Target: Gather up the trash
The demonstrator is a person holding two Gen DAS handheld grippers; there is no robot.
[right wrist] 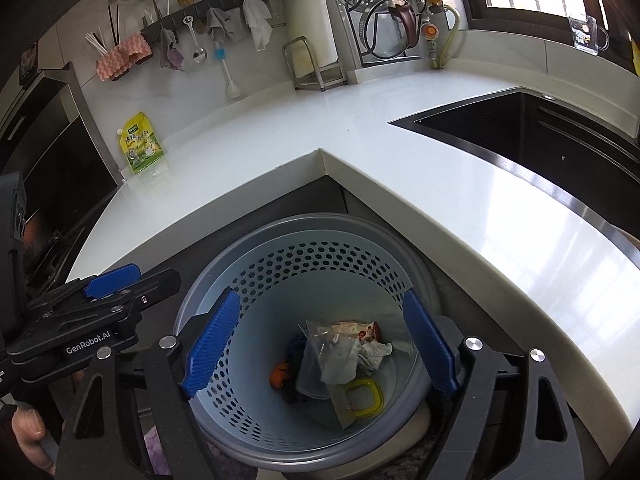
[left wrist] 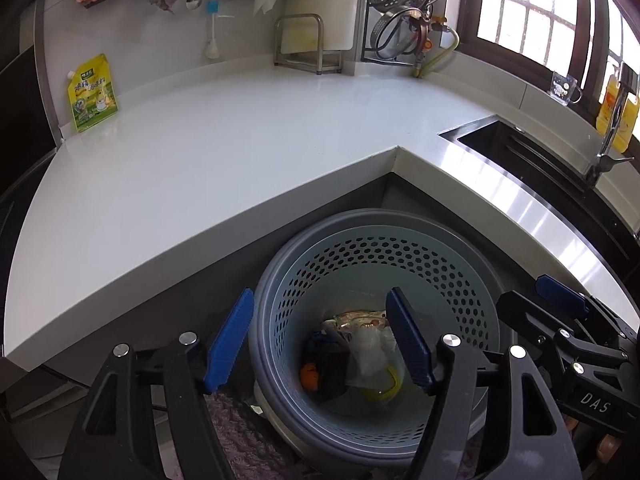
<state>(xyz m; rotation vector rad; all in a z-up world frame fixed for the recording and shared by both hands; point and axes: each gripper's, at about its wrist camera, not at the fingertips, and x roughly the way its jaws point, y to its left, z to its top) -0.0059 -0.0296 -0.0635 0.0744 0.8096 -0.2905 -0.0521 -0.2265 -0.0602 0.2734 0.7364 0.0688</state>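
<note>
A round pale-blue perforated trash basket [left wrist: 460,280] [right wrist: 256,280] stands on the floor in the inner corner of the white counter. Trash lies at its bottom: crumpled clear plastic wrappers [left wrist: 370,354] [right wrist: 332,354], a printed snack wrapper [right wrist: 352,330], an orange piece [left wrist: 310,376] [right wrist: 280,374] and a yellow ring [right wrist: 366,398]. My left gripper [left wrist: 320,344] is open and empty above the basket's left side. My right gripper [right wrist: 320,348] is open and empty, straddling the basket's mouth. Each gripper shows at the edge of the other's view.
A yellow-green spouted pouch [left wrist: 93,94] [right wrist: 141,143] leans against the wall at the counter's far left. A black sink [left wrist: 532,156] [right wrist: 540,132] is set in the counter at right. Cloths, utensils, a board rack [left wrist: 308,42] and steamer racks line the back wall.
</note>
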